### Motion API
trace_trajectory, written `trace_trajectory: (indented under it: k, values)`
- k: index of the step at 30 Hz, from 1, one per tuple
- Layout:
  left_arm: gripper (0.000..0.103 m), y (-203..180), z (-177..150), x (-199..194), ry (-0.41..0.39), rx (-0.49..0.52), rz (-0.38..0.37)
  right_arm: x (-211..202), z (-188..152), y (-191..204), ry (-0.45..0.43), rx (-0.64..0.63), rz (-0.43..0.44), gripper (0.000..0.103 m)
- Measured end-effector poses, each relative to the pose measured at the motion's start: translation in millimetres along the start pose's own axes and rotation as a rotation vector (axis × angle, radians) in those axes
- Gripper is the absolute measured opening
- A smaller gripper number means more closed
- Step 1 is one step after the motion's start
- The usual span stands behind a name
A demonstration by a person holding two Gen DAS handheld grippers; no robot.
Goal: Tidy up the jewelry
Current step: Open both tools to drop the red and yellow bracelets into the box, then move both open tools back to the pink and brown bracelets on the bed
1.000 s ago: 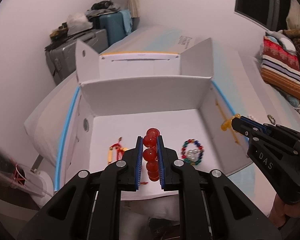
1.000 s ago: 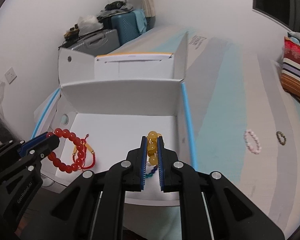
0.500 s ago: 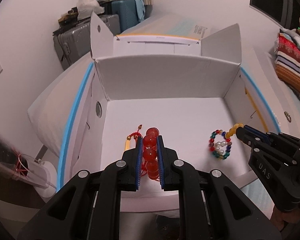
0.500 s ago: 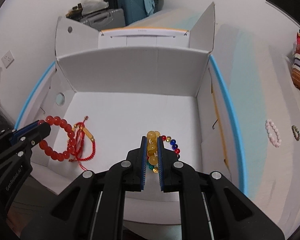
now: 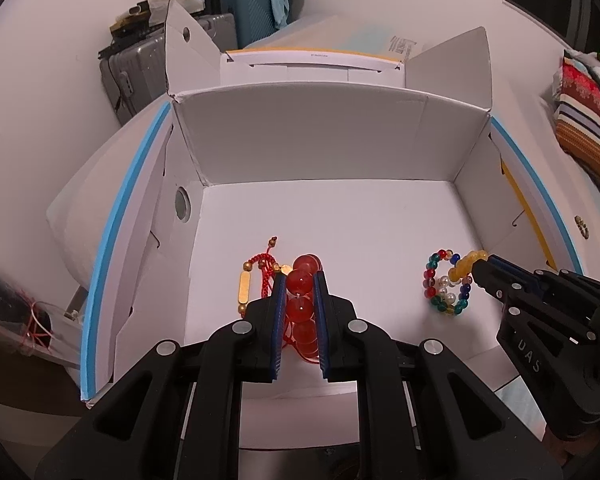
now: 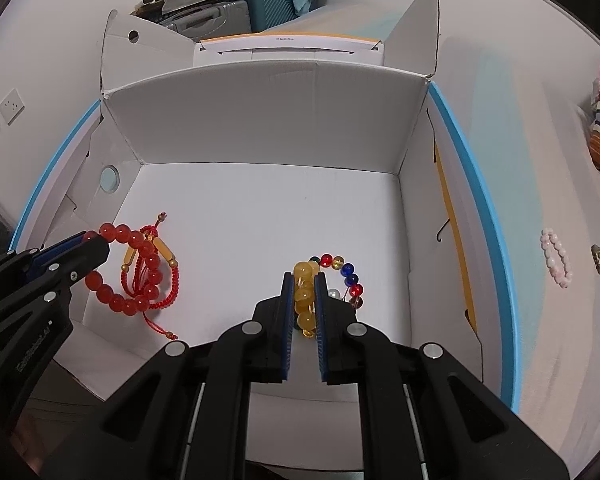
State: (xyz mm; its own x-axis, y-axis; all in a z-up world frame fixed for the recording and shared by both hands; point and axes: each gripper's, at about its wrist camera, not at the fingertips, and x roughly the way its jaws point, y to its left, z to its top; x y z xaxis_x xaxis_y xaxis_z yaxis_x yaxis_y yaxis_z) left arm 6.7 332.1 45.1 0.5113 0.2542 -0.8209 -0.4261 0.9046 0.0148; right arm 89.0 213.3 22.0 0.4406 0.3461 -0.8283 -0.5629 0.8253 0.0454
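Observation:
An open white cardboard box [image 5: 324,140] [image 6: 268,120] lies on the bed. My left gripper [image 5: 299,280] is shut on a red bead bracelet [image 5: 300,300] [image 6: 140,264] low over the box floor, above a red cord bracelet with gold tubes [image 5: 256,280] [image 6: 156,280]. My right gripper [image 6: 304,284] is shut on a yellow bead bracelet [image 6: 305,300] [image 5: 466,264] over a multicoloured bead bracelet [image 5: 440,284] [image 6: 346,276] that lies in the box. The left gripper [image 6: 86,240] shows in the right wrist view and the right gripper [image 5: 480,266] in the left wrist view.
A pink bead bracelet [image 6: 556,258] and a small dark bracelet [image 6: 599,260] [image 5: 580,224] lie on the bed right of the box. Suitcases [image 5: 244,20] stand at the back wall. A striped pillow [image 5: 588,128] is at the far right.
Both grippers have moved forward and down into the box with their bracelets. The red and yellow bracelets now hang just above the bracelets on the box floor.

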Motion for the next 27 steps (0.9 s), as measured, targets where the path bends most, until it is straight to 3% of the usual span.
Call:
trace_trajectory:
  k: [4, 7, 9, 14, 20, 27]
  values:
    - [0.015, 1, 0, -6, -0.008, -0.004, 0.003, -8, 0, 0, -0.009, 0.004, -0.005, 0.011]
    - [0.025, 1, 2, -16, -0.026, -0.011, 0.003, -22, -1, -4, -0.046, 0.014, -0.004, 0.031]
    - [0.038, -1, 3, -25, -0.05, -0.014, 0.005, -33, -1, -9, -0.075, 0.028, -0.007, 0.046]
    - [0.064, -12, 4, -45, -0.099, -0.007, -0.003, -65, 0, -26, -0.148, 0.055, -0.038, 0.071]
    - [0.082, -38, 6, -63, -0.146, 0.019, -0.009, -96, -1, -62, -0.205, 0.112, -0.087, 0.086]
    - [0.097, -87, 12, -78, -0.188, 0.07, -0.037, -122, -12, -118, -0.242, 0.173, -0.148, 0.093]
